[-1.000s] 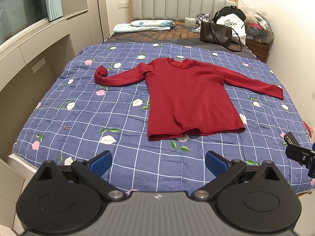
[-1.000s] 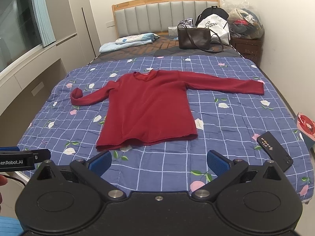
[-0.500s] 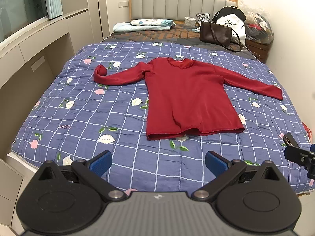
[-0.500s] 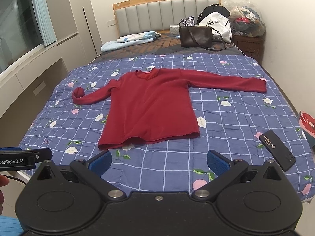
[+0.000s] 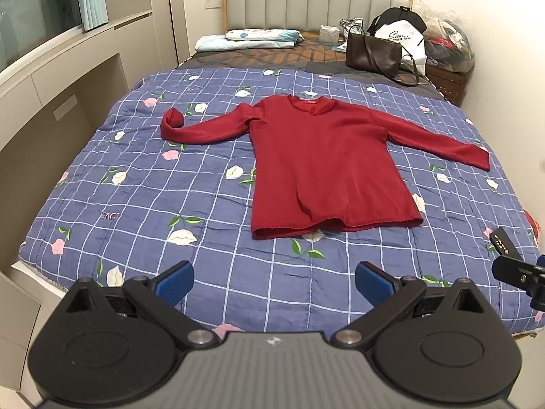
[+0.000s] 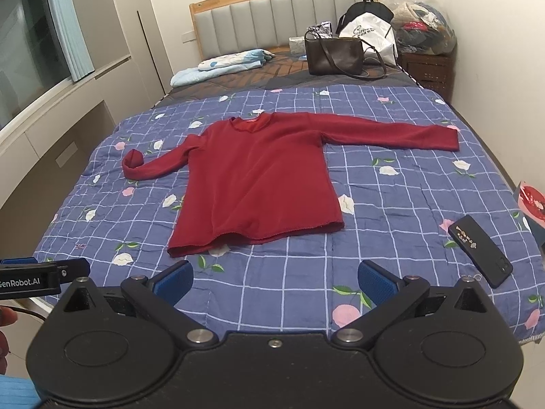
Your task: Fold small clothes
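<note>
Red sweater [image 5: 327, 163] lies flat, unfolded, mid-quilt [image 5: 136, 197], collar toward the headboard, hem toward the foot edge; both sleeves spread out, the left cuff curled over on itself. Left gripper [image 5: 274, 277] and right gripper [image 6: 275, 277] both hang above the foot edge, jaws wide apart, holding nothing, well short of the hem. Black phone [image 6: 480, 250] near the quilt's right foot corner.

Home bedroom.
A bed [image 5: 170, 211] with padded headboard [image 5: 316, 6], floral quilt [image 6: 391, 204], pillow [image 5: 259, 35], a handbag [image 6: 333, 56] and nightstand [image 6: 429, 68].
</note>
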### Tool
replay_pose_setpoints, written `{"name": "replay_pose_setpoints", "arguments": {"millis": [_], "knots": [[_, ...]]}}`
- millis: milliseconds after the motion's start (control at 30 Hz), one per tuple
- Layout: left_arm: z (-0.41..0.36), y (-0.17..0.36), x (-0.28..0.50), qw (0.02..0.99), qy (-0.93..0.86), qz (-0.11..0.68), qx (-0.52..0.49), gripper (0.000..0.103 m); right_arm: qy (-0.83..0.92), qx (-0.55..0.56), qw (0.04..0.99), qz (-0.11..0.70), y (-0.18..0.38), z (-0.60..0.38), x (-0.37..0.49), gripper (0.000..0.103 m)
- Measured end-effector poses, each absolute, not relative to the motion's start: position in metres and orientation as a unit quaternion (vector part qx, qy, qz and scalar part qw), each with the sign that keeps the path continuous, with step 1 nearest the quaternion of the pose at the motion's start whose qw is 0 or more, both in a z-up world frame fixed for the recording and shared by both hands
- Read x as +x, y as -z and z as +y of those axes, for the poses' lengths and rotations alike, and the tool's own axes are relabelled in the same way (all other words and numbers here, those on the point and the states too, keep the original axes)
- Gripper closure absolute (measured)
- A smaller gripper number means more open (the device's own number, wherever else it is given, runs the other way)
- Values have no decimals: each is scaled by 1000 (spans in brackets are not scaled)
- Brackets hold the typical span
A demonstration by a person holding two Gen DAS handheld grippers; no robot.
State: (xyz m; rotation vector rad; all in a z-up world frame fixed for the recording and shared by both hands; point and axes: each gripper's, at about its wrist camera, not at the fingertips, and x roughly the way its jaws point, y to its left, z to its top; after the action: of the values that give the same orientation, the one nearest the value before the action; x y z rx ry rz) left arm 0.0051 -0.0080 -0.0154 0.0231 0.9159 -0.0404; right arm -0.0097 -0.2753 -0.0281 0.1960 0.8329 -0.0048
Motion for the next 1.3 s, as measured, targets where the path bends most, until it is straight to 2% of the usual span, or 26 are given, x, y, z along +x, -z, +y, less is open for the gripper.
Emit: {"name": "replay_pose_setpoints", "arguments": {"millis": [533,933,1300], "knots": [[-27,23,34,884,-30,465,-18,0,-1,77,902,426,38,-300,12,0],[-63,32,75,867,-118,478,-80,0,-54,53,898,434,47,-357,83,0],[-54,16,91,852,-195,475,-101,0,-89,57,888,447,60,-390,132,0]]}}
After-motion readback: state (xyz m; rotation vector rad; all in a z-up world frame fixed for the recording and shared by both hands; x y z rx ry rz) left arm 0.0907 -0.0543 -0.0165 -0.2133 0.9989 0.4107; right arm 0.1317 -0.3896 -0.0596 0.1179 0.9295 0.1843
